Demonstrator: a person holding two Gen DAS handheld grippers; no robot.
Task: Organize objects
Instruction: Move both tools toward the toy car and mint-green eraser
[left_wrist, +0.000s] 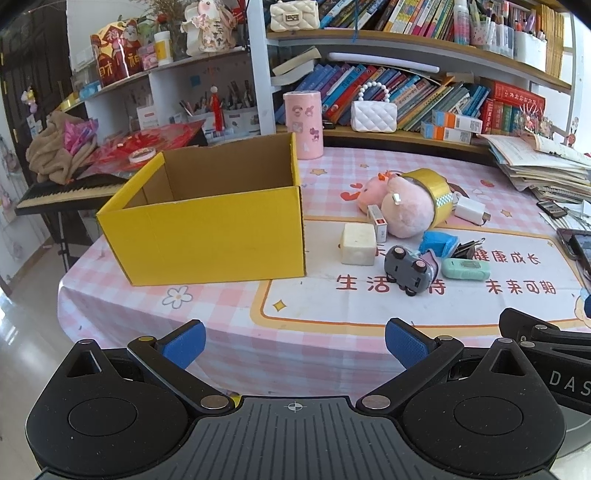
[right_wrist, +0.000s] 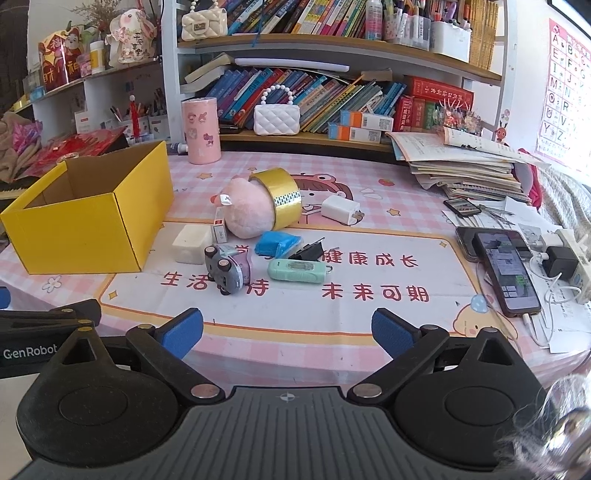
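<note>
Left wrist view: your left claw (left_wrist: 294, 341) is spread wide, holding nothing, low over the worktop (left_wrist: 229, 321). Yellow box (left_wrist: 207, 229) sits open ahead-left; toy car (left_wrist: 410, 268), white cube (left_wrist: 358, 244) and pink plush (left_wrist: 404, 210) cluster just right of it.

Right wrist view: your right claw (right_wrist: 287, 332) is released too, nothing between its pads. Toy car (right_wrist: 227, 266) lies tipped on its side beside the mint case (right_wrist: 297, 271); gold tape roll (right_wrist: 282, 197) leans against the plush (right_wrist: 247, 210).

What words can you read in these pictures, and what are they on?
"生活", "健康成长", "未来可期": table mat
"GenRobot": left tongs
"DAS": right tongs
"A", "B", "Z": alphabet poster
Too small or blurred: book spines, orange-and-white boxes, phone screen.
</note>
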